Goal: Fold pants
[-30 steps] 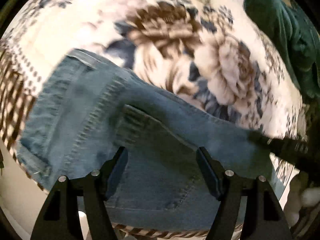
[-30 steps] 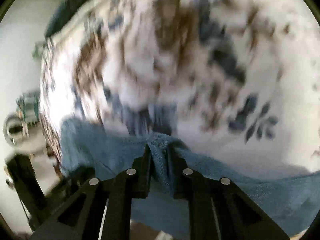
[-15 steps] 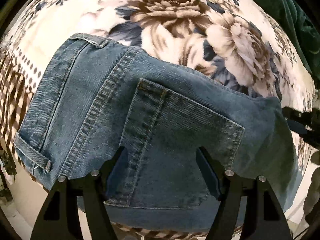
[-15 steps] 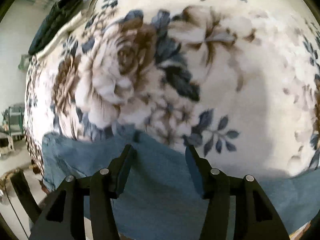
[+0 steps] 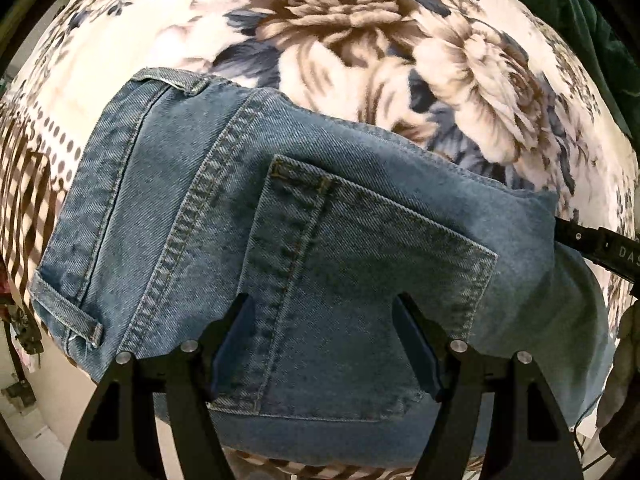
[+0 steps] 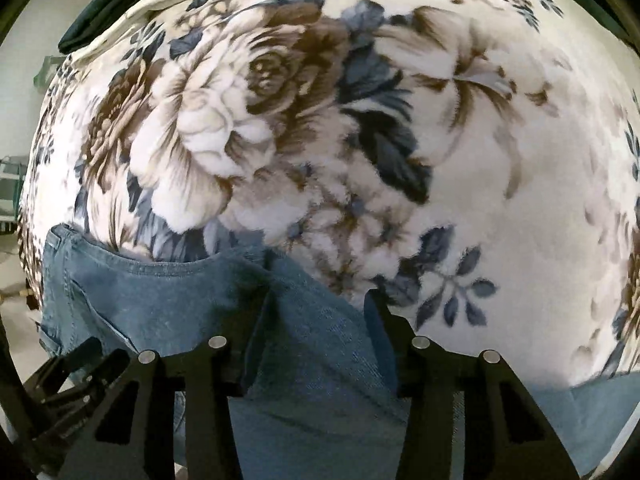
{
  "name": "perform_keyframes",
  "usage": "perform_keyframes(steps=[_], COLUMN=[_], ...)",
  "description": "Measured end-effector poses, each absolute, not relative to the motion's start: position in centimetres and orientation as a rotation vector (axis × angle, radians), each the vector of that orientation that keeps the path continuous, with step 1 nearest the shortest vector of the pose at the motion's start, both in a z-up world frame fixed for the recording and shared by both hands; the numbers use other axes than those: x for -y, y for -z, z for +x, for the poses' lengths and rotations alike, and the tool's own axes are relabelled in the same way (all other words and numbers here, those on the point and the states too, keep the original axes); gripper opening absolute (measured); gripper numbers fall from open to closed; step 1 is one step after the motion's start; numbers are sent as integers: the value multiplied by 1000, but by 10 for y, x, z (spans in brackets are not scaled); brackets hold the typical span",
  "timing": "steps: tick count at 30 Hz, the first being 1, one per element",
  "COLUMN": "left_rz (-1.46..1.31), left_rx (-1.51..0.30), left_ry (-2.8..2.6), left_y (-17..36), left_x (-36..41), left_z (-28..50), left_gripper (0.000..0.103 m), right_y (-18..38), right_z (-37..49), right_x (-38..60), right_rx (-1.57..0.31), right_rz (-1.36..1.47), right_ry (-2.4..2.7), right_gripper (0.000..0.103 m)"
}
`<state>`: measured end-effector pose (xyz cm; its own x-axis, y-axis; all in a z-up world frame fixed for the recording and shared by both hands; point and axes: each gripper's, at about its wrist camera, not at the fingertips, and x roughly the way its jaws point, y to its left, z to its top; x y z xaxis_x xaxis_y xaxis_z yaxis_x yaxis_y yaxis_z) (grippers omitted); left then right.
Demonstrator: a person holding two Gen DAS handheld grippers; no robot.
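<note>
The jeans [image 5: 304, 240] run past the near edge, so their legs are unseen. A dark green cloth [image 5: 576, 28] at the far right is cut off.

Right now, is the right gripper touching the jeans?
Cannot tell. In the right wrist view the right gripper stands open over the jeans, but neither contact nor gap between fingertips and denim shows plainly.

Home, prob. a bedroom. Work surface = bed w/ plush floral blanket [image 6: 500, 152], big brown/cream roses + blue-grey leaves, checked and dotted border [image 5: 28, 200] at its edge in left wrist view. Folded blue jeans [image 5: 320, 264] lie on the blanket near that edge. Dark green garment [image 5: 576, 36] heaped at far right of the bed. Pale floor [image 5: 24, 432] below bed edge. Blurred green-framed item [image 6: 10, 188] beyond bed at left, right wrist view; can't ID.
</note>
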<state>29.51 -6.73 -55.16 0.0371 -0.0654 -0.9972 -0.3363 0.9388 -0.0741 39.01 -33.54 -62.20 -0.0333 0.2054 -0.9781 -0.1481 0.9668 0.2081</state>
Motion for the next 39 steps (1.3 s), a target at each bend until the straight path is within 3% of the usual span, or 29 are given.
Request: perform_keyframes(steps=[1, 6, 8, 9, 14, 16, 17, 18, 20, 23, 25, 26, 31, 35, 37, 38, 39], left_rz=[-326, -325, -322, -321, -316, -317, -321, -327, -336, -347, -342, -339, -324, -354, -392, -398, -390], left_rx=[-1528, -1533, -1534, -1534, -1535, -1534, -1533, -1530, -1528, -1523, -1523, -1523, -1523, -1510, -1483, -1469, -1459], left_ry=[-214, -209, -208, -206, -199, -196, -196, -197, -200, -206, -207, -206, -188, -179, -176, -179, -186], left_y=[552, 557, 560, 561, 568, 570, 569, 569, 566, 565, 566, 566, 565, 551, 535, 528, 522], left_x=[67, 56, 55, 55, 50, 49, 48, 47, 45, 43, 43, 43, 46, 37, 26, 21, 17], left_z=[296, 296, 296, 296, 295, 293, 293, 293, 292, 290, 289, 289, 285, 275, 264, 258, 253], left_gripper=[70, 70, 70, 70, 70, 70, 70, 70, 70, 70, 70, 70, 70, 70, 70, 70, 70], right_y=[622, 619, 618, 618, 616, 615, 615, 615, 616, 628, 629, 629, 627, 590, 557, 545, 534], right_z=[390, 390, 391, 392, 404, 409, 410, 411, 412, 414, 414, 414, 418, 393, 363, 348, 331], right_x=[336, 325, 324, 323, 341, 356, 360, 362, 361, 354, 341, 334, 340, 375, 394, 403, 412], right_rx=[-1574, -1536, -1521, -1514, -1511, -1557, -1578, -1590, -1597, -1634, -1586, -1570, -1536, -1529, -1486, -1474, -1465], right_rz=[32, -47, -59, -68, 41, 215, 259, 286, 296, 348, 336, 298, 202, 365, 369, 382, 401], right_ry=[-290, -296, -287, -280, -199, -224, -240, -252, -280, -347, -417, -423, -262, -222, -216, -200, -173], right_gripper=[42, 10, 7, 1, 1, 5, 18, 41, 58, 57, 33, 1, 1, 7, 30, 53, 65])
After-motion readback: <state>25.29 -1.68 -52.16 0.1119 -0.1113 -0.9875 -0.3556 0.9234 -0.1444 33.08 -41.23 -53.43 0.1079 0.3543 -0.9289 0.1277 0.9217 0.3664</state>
